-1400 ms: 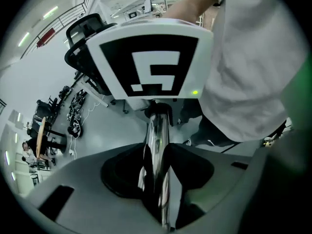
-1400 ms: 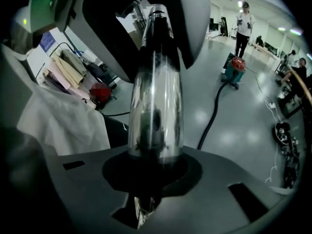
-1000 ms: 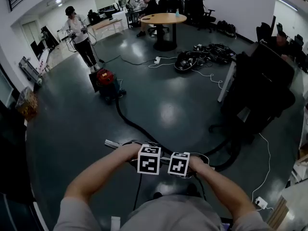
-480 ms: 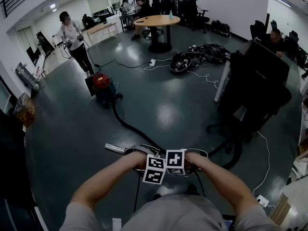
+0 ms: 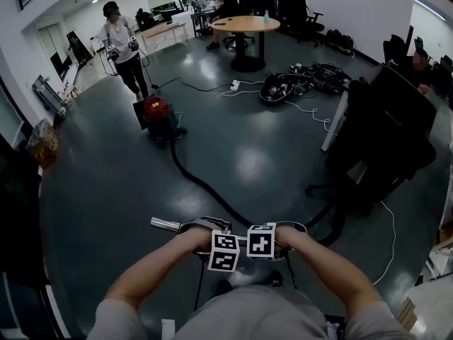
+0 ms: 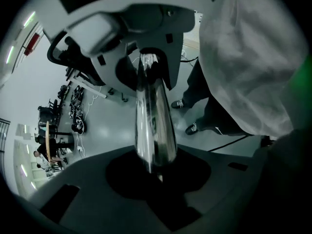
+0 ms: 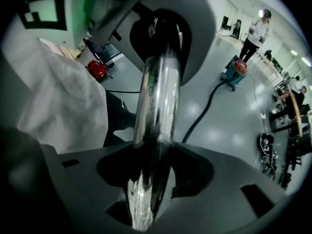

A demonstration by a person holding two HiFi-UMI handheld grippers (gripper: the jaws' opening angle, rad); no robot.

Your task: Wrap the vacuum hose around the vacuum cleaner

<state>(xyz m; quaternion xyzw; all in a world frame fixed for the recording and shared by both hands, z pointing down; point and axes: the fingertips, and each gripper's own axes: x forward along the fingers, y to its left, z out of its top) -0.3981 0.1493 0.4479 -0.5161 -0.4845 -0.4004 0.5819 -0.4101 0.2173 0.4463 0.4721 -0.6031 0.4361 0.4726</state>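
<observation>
The red vacuum cleaner [image 5: 157,112] [image 7: 237,72] stands far off on the grey floor. Its black hose [image 5: 205,188] [image 7: 204,111] snakes back toward me, loops right and ends in a chrome wand [image 5: 166,224]. I hold the wand level in front of my legs, both grippers pointing down. The wand [image 6: 153,126] lies between the jaws of my left gripper [image 5: 224,252] [image 6: 156,172], which have just been closing on it. The jaws of my right gripper [image 5: 263,243] [image 7: 146,194] have just been opening; the wand [image 7: 158,111] still runs between them with gaps either side.
A person [image 5: 124,44] stands right behind the vacuum cleaner. A round table [image 5: 244,27] and seated people are at the back. A heap of cables [image 5: 297,83] lies mid-right, and a tall black unit [image 5: 382,133] stands at the right. My shoes [image 6: 192,128] are below.
Both marker cubes have stayed side by side on the wand while my hands sank a little. The view has swung slightly, so the vacuum cleaner sits a bit higher.
</observation>
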